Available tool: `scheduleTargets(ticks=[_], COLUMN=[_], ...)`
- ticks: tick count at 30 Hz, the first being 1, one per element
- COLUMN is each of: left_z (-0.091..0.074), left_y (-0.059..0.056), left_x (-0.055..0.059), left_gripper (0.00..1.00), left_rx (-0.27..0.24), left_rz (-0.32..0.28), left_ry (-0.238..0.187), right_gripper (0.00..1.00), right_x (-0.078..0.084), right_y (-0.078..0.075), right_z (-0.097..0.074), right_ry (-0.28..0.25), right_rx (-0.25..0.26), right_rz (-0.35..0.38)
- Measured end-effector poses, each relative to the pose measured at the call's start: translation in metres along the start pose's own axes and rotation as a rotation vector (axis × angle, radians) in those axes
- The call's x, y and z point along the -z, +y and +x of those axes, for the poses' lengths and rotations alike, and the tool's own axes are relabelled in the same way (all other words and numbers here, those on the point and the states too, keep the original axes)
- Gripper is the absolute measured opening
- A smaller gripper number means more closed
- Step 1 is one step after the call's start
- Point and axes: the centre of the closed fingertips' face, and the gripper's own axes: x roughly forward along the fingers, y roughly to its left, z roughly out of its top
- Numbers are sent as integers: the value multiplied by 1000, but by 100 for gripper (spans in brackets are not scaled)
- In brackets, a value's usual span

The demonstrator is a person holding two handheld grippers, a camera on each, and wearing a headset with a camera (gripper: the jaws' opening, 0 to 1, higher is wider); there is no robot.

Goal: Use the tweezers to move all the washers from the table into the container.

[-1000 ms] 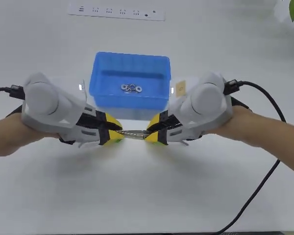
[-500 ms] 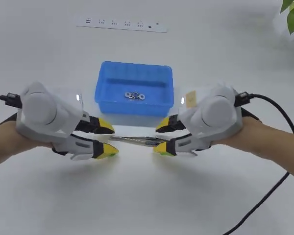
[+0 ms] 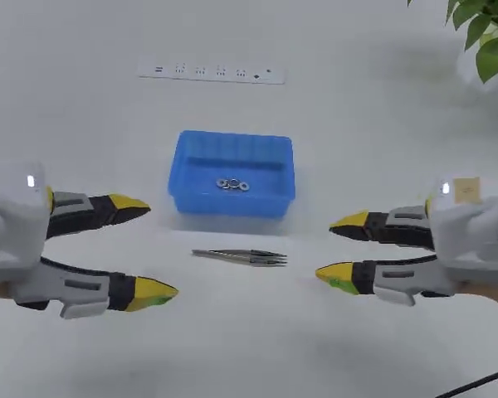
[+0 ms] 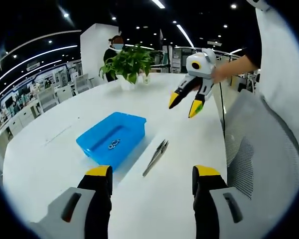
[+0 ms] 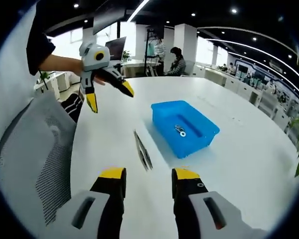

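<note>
The left gripper (image 3: 162,249) is being held over the table (image 3: 232,348) on the left side, its jaws being held wide apart with nothing gripped between them. The right gripper (image 3: 325,249) is being held opposite it on the right side. Its jaws are being held apart by a smaller gap, and nothing is being gripped there either. The tweezers (image 3: 241,256) are lying flat on the table between the two grippers, touched by neither, just in front of the container (image 3: 232,203). The container, a blue tray, is standing on the table beyond the tweezers, and a small cluster of washers (image 3: 232,184) is lying on its floor. In both gripper views the tweezers are being shown ahead of the jaws, beside the container's long wall. A power strip (image 3: 212,72) is lying farther back, and a plant (image 3: 481,33) is being glimpsed at the far right corner.
</note>
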Motion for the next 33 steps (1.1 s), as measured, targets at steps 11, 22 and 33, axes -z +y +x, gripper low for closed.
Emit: scheduleTargets(ticks=[11, 22, 33], left_z=[-19, -40, -56], left_y=[-3, 1, -11], left_x=[-46, -69, -74], left_gripper=[99, 100, 100], left_rx=[-92, -213, -247], left_rz=[60, -29, -61], left_ry=[-40, -168, -222], right_gripper=[65, 94, 100], right_x=[-37, -39, -56], right_y=[-8, 15, 15], right_z=[-35, -34, -36], right_ry=[-176, -95, -133], right_rx=[116, 86, 92], right_rz=[54, -81, -99])
